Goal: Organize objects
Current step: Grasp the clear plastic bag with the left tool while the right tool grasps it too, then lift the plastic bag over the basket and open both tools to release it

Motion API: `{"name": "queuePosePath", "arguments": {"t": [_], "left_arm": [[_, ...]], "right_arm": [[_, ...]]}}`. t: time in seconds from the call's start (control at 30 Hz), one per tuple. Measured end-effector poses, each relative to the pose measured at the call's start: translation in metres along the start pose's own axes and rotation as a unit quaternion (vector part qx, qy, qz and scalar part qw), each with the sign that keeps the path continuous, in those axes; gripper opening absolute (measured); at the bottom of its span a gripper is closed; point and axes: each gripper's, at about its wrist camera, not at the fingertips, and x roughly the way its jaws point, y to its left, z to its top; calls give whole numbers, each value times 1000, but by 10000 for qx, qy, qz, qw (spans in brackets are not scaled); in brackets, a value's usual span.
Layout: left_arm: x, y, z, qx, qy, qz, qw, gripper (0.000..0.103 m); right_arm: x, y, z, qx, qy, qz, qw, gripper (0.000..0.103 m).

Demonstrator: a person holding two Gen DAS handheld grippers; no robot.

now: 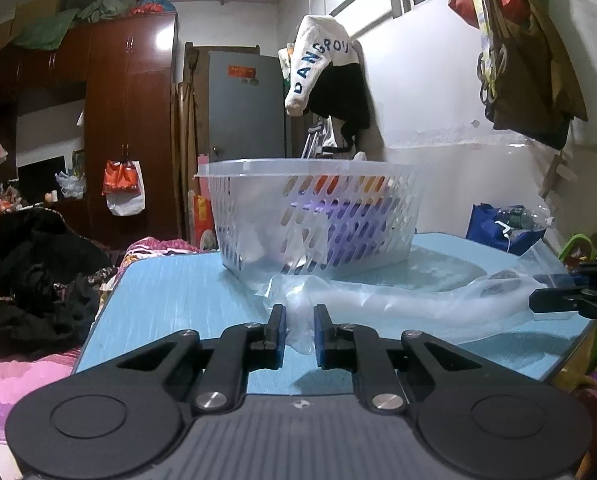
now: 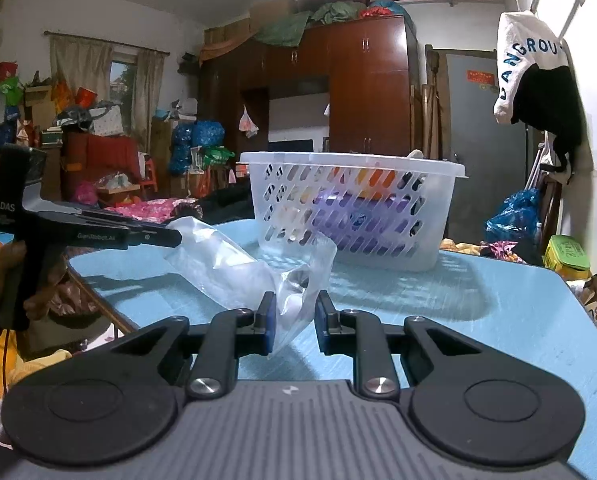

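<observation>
A clear plastic bag [image 1: 398, 300] lies crumpled on the blue table [image 1: 170, 300] in front of a white slotted basket [image 1: 314, 216] that holds purple and orange items. My left gripper [image 1: 300, 314] is slightly open, with one end of the bag between its fingers. My right gripper [image 2: 292, 306] is slightly open around the bag's other end [image 2: 294, 280]. The bag [image 2: 226, 264] stretches between both grippers. In the right wrist view the left gripper [image 2: 170, 238] touches the bag's far end, with the basket [image 2: 354, 208] behind. The right gripper [image 1: 538, 304] shows at the left view's right edge.
The table edge [image 2: 98, 300] drops off at the left, with a cluttered bed [image 1: 26, 280] beside it. A wall with hanging clothes [image 1: 330, 76] and bags [image 1: 526, 60] stands behind the table. A blue bag [image 2: 514, 216] sits past the table's far right.
</observation>
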Motion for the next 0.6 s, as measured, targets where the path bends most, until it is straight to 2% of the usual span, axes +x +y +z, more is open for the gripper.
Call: {"name": "queuePosePath", "arguments": {"t": [0.13, 0.3, 0.5, 0.6], "left_arm": [[-1, 0, 5, 4, -49, 13, 10000, 17], [0, 0, 32, 88, -274, 7, 9996, 17], [10, -3, 93, 260, -680, 86, 9973, 17], [23, 2, 128, 220, -750, 120, 9969, 17]], "right_arm": [[1, -5, 5, -13, -46, 20, 10000, 22], [4, -19, 33, -82, -223, 11, 9997, 22], [20, -41, 84, -353, -494, -94, 9981, 22], [37, -54, 111, -422, -550, -136, 9975, 22]]}}
